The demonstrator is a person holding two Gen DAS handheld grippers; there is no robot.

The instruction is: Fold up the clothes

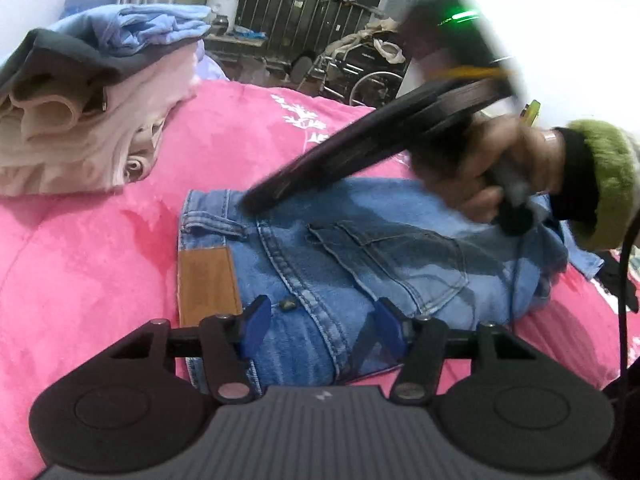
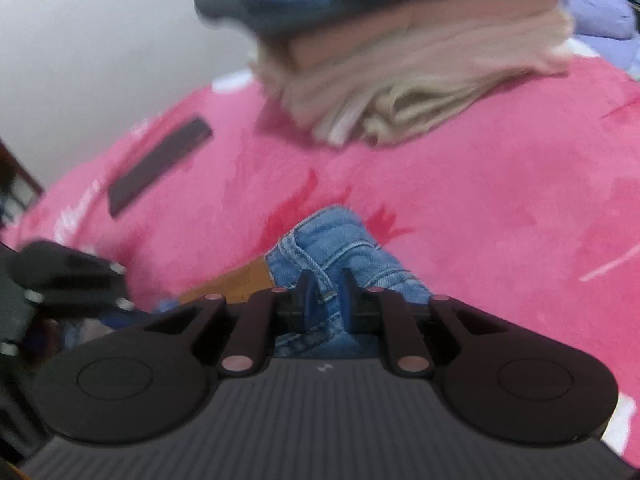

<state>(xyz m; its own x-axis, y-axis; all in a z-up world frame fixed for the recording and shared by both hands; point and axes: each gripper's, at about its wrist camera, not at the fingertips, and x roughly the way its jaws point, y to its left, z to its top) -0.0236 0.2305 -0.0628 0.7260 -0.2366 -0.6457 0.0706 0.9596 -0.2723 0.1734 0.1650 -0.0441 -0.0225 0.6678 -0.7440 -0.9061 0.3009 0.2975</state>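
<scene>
Folded blue jeans (image 1: 360, 264) with a brown leather patch (image 1: 206, 284) lie on a pink blanket (image 1: 80, 272). My left gripper (image 1: 322, 322) hovers at their near edge, jaws apart, blue pads (image 1: 258, 320) straddling the denim without pressing it. My right gripper (image 1: 256, 200), blurred and held by a hand (image 1: 492, 168) in a green fuzzy cuff, reaches down to the waistband at the far side. In the right wrist view the right gripper (image 2: 326, 292) is shut on a fold of the jeans (image 2: 336, 240) at the waistband, beside the patch (image 2: 236, 280). The left gripper's body (image 2: 68, 276) shows blurred at the left.
A pile of folded clothes (image 1: 80, 120) in beige, pink, grey and light blue sits on the blanket's far left; the pile (image 2: 400, 80) is straight ahead in the right wrist view. A dark strip (image 2: 160, 164) lies on the blanket (image 2: 500, 200). A wheelchair (image 1: 360, 76) and railing stand beyond the bed.
</scene>
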